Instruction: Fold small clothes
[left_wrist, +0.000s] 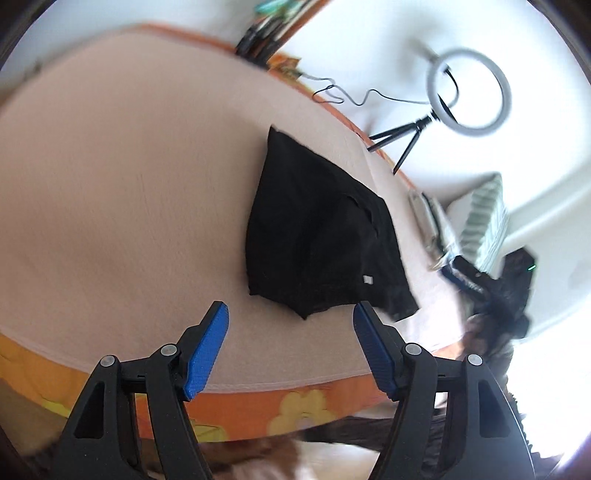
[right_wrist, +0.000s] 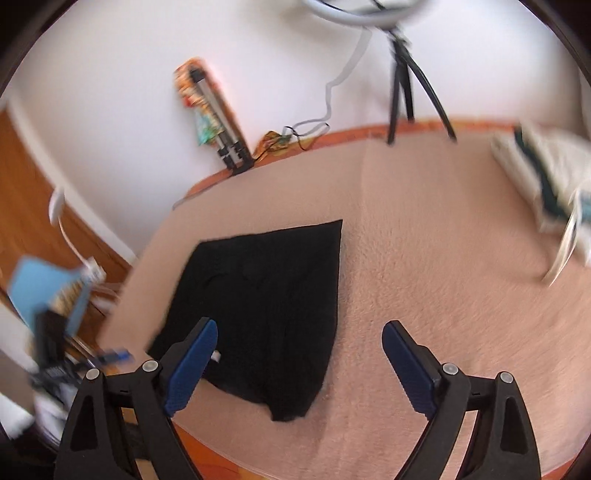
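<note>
Black garment (left_wrist: 317, 236) lies flat on pink blanket (left_wrist: 129, 184) (small white tag showing). Left gripper (left_wrist: 290, 317) and right gripper (right_wrist: 299, 338) both released, empty, above its near edge.

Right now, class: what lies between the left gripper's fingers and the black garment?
Only bare pink blanket. In the left wrist view the left gripper is open and empty, and the black garment starts just beyond its fingers.

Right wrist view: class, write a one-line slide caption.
Open right gripper above a black garment lying flat on a pink blanket, nothing held.
</note>
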